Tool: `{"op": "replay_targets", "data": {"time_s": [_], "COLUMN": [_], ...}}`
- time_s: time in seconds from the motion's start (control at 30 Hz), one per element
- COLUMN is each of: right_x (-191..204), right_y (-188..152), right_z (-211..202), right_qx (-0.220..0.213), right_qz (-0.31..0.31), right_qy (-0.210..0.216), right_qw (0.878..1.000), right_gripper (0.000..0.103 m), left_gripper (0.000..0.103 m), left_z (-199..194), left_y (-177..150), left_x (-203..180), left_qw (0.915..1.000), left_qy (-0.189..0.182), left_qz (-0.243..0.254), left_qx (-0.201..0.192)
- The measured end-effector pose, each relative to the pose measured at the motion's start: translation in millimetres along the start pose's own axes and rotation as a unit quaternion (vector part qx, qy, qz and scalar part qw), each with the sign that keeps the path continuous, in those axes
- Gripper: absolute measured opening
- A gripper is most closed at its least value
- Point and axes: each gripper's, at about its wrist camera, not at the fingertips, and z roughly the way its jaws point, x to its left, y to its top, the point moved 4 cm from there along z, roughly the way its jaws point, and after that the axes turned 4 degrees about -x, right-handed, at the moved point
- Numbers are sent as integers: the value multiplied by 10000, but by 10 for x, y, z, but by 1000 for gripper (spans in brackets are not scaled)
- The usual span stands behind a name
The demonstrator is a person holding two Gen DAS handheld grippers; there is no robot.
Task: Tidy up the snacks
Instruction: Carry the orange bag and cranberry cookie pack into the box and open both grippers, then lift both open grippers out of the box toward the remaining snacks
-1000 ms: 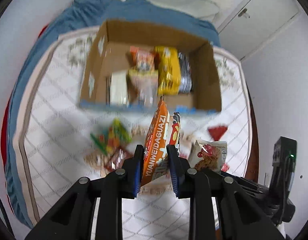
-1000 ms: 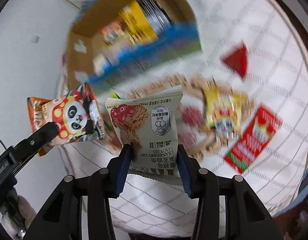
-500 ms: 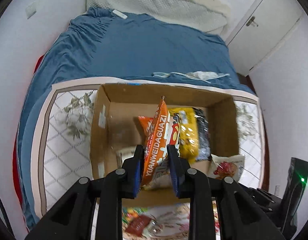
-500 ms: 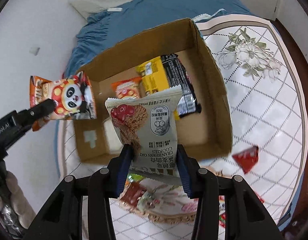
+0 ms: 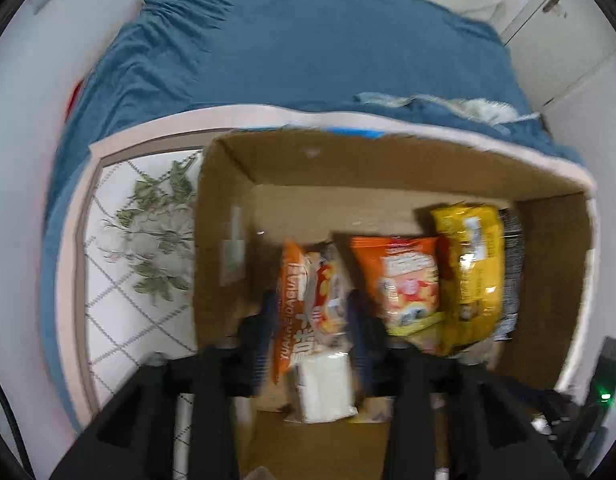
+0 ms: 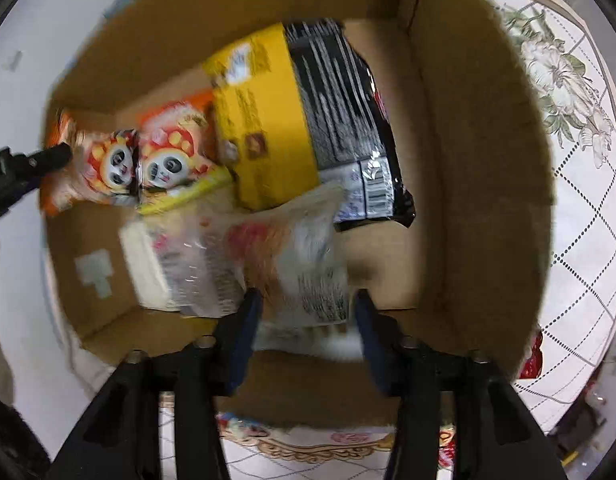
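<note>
Both grippers over the cardboard box, jaws opening around their snack packets.

We see the left gripper (image 5: 311,320) spreading, the orange panda snack packet (image 5: 308,300) between its pads inside the cardboard box (image 5: 387,168). Our right gripper (image 6: 308,320) stands wide, its cranberry oat cookie packet (image 6: 304,264) loose between the jaws, above the box floor beside a yellow packet (image 6: 264,120) and a black packet (image 6: 339,112). The box sits on a bed (image 5: 308,48).

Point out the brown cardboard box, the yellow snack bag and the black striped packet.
Brown cardboard box (image 6: 467,160): right wrist view, inner right wall.
Yellow snack bag (image 6: 264,120): right wrist view, middle of its face.
Black striped packet (image 6: 343,120): right wrist view, striped centre.
</note>
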Motion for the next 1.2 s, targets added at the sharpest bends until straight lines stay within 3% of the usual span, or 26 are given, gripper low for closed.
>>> {"op": "replay_targets", "data": {"time_s": [0.03, 0.17, 0.3, 0.5, 0.63, 1.2], "right_x": [2, -2, -6, 6, 40, 170], "right_y": [0, 16, 104, 115, 64, -555], "right_z": [12, 5, -82, -334, -571, -1455], "right_qx": [-15, -95, -247, -668, -967, -2014], "right_qz": [15, 77, 75, 30, -28, -382], "right_qy": [13, 30, -43, -140, -155, -363], "right_qw": [10000, 9999, 9997, 9977, 9952, 9781], "right_gripper": [92, 94, 96, 97, 98, 98], "left_gripper": [44, 82, 94, 95, 95, 95], "left_z": [23, 44, 28, -174, -418, -1440], "left_y": [-7, -43, -108, -246, -430, -1161], "left_x": [-4, 19, 29, -24, -140, -364], "left_qw": [10000, 10000, 9998, 9988, 9972, 9836], "left_qy": [-13, -52, -109, -243, -125, 16], "left_qz": [23, -14, -132, -201, -23, 143], "left_qx": [12, -52, -95, -379, -732, -1795]}}
